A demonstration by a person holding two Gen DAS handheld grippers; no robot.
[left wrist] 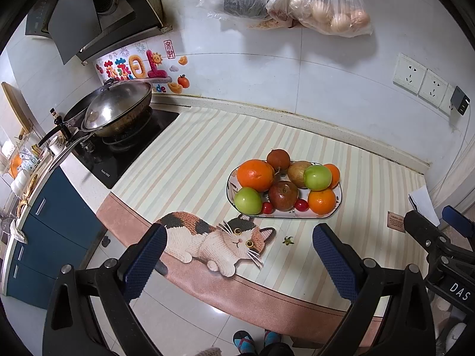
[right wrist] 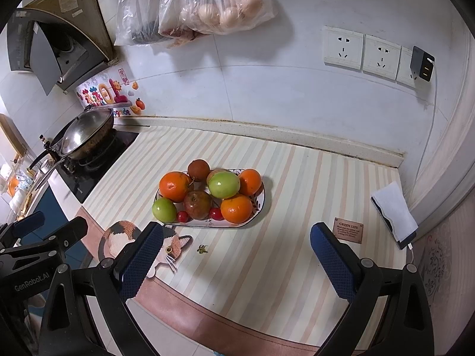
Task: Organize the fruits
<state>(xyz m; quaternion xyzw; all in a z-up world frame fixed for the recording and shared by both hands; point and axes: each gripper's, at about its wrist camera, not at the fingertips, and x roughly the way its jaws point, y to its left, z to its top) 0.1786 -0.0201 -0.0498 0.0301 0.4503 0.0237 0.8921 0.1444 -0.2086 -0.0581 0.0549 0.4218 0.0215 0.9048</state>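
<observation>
A white oval plate (left wrist: 323,216) (right wrist: 257,209) on the striped mat holds several fruits: oranges (left wrist: 255,175) (right wrist: 236,208), green apples (left wrist: 248,200) (right wrist: 224,184), a dark red apple (left wrist: 283,195) (right wrist: 197,204), a brown fruit (left wrist: 278,159) (right wrist: 199,170), a kiwi (left wrist: 298,172) and small red tomatoes (left wrist: 301,205) (right wrist: 216,213). My left gripper (left wrist: 240,262) is open and empty, held back above the counter's front edge. My right gripper (right wrist: 237,262) is open and empty, also short of the plate. A small green stem (left wrist: 288,240) (right wrist: 202,249) lies in front of the plate.
A wok (left wrist: 118,111) (right wrist: 83,136) sits on the stove at the left. A phone under a tissue (right wrist: 394,216) lies at the right. Plastic bags (left wrist: 297,0) hang on the wall. Wall sockets (right wrist: 362,50) are at the back right. A cat picture (left wrist: 219,243) is on the mat.
</observation>
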